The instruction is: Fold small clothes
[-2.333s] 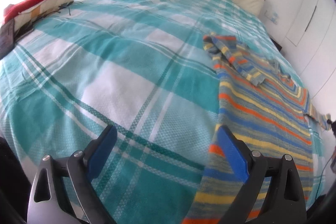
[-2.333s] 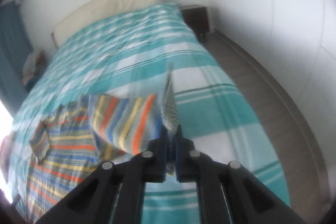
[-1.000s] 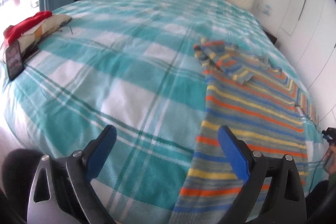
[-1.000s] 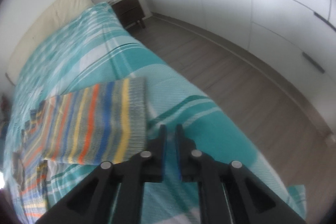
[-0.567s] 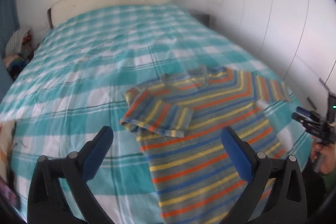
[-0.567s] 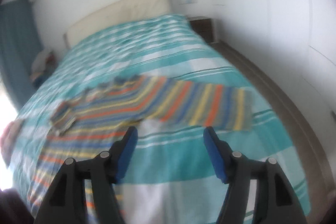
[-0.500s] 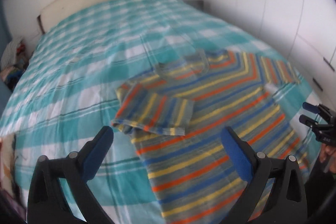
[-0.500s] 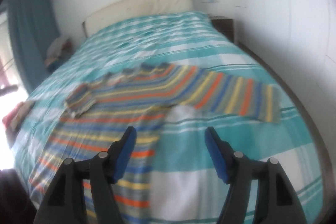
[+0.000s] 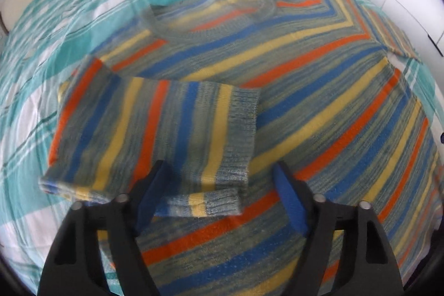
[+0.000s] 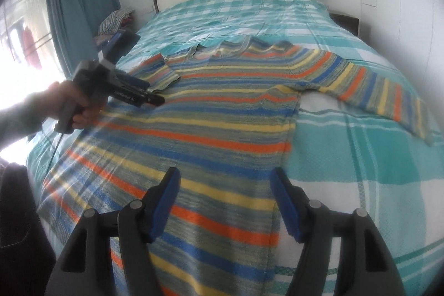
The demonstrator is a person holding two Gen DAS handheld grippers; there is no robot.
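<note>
Left tongs (image 9: 219,185) closing over the folded sleeve (image 9: 155,129) of a striped sweater (image 10: 216,113); right tongs (image 10: 224,196) apart, empty.

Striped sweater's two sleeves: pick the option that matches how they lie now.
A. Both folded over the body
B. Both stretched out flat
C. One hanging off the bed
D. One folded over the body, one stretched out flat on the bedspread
D: one sleeve lies doubled over the striped sweater, the other sleeve stretches across the bedspread.
</note>
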